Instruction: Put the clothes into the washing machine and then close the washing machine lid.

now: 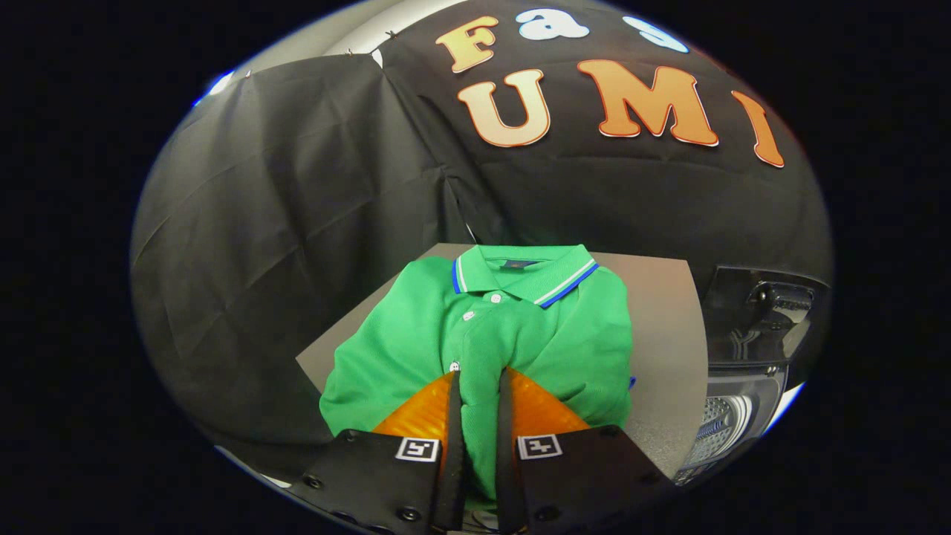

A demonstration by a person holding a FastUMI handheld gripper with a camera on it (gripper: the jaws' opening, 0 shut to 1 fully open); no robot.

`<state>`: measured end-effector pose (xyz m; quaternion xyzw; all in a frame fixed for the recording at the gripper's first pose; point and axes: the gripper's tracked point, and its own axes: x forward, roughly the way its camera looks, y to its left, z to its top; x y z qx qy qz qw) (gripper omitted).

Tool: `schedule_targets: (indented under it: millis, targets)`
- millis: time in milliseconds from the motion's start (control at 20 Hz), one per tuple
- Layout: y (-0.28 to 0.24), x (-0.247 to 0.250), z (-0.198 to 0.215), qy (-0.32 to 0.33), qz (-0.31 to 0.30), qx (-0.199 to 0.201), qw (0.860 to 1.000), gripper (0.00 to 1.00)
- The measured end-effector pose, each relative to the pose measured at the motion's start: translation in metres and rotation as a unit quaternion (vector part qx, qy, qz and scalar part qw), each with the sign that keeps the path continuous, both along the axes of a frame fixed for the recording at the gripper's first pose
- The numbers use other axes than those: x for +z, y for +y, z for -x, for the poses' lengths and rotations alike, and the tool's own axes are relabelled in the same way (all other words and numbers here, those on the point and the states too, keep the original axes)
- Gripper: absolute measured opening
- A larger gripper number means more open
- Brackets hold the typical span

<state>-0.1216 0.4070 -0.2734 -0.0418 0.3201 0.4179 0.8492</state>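
A folded green polo shirt (520,327) with a blue-and-white striped collar lies on a grey table (661,349). My gripper (479,383) is down on the shirt's middle, below the button placket. A raised ridge of green fabric stands pinched between the two orange fingers (427,412), both pressing on it. To the right of the table stands the washing machine (743,371), its dark lid up and part of the perforated drum (717,427) showing below it.
Black cloth walls close in behind and to the left of the table. The table's left corner lies just left of the shirt. Bare grey tabletop runs between the shirt and the washing machine.
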Motion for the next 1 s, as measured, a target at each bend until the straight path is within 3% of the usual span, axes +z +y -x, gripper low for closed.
schedule_targets:
  millis: [100,550,1000]
  targets:
    - [-0.006,0.008,-0.01,-0.014,-0.004,-0.017,1.0,0.16]
    - [-0.073,0.065,-0.057,-0.076,-0.02,-0.095,0.992,0.16]
    - [-0.166,0.12,-0.102,-0.135,-0.03,-0.195,0.971,0.16]
